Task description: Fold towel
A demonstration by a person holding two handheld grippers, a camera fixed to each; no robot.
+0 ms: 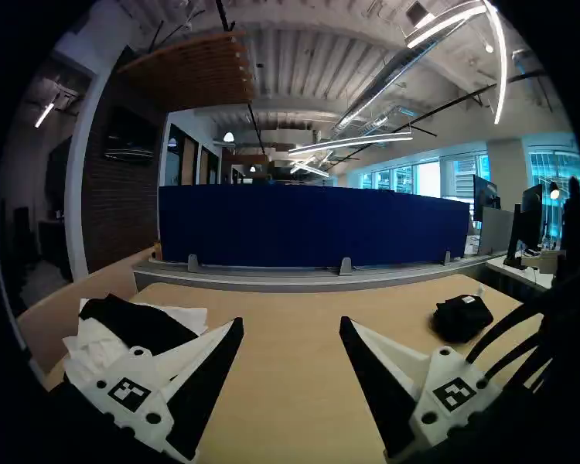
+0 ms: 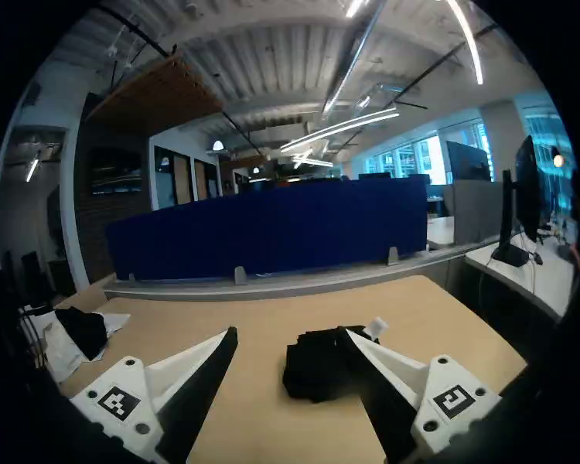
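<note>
- on the far left of the left gripper view, a loose pile of black and white cloths (image 1: 124, 329) lies at the table (image 1: 352, 298) edge, partly behind the near finger.
- left gripper (image 1: 291, 323): released, jaws wide apart, bare wood between them, nothing held.
- each white finger carries a square black-and-white marker (image 1: 129, 393); it is a coded pattern, no letters.
- blue partition (image 1: 313, 224) runs along the far edge of the table.
- folded black towel (image 1: 462, 317) lies flat on the table right of the fingers, well apart from the pile.
- small white tag (image 1: 469, 299) on top of the towel; any print is too small to read.
- black cables (image 1: 514, 340) cross the lower right corner; a dark monitor (image 1: 483, 197) stands beyond.
- right gripper view, far left: the pile of black and white cloths (image 2: 73, 332) is at the table (image 2: 213, 317) corner.
- right gripper (image 2: 288, 334): also released, jaws spread wide, nothing gripped.
- folded black towel (image 2: 317, 371) rests on the wood between the two fingers, nearer the right-hand one, whose tip overlaps it; cannot tell whether they touch.
- white tag (image 2: 376, 326) sticks up at the towel's far right corner, unreadable.
- square marker (image 2: 452, 402) on the finger here too, pattern only.
- blue partition (image 2: 274, 228) is behind; a monitor (image 2: 522, 193) stands on a white desk at far right, seen edge-on.
</note>
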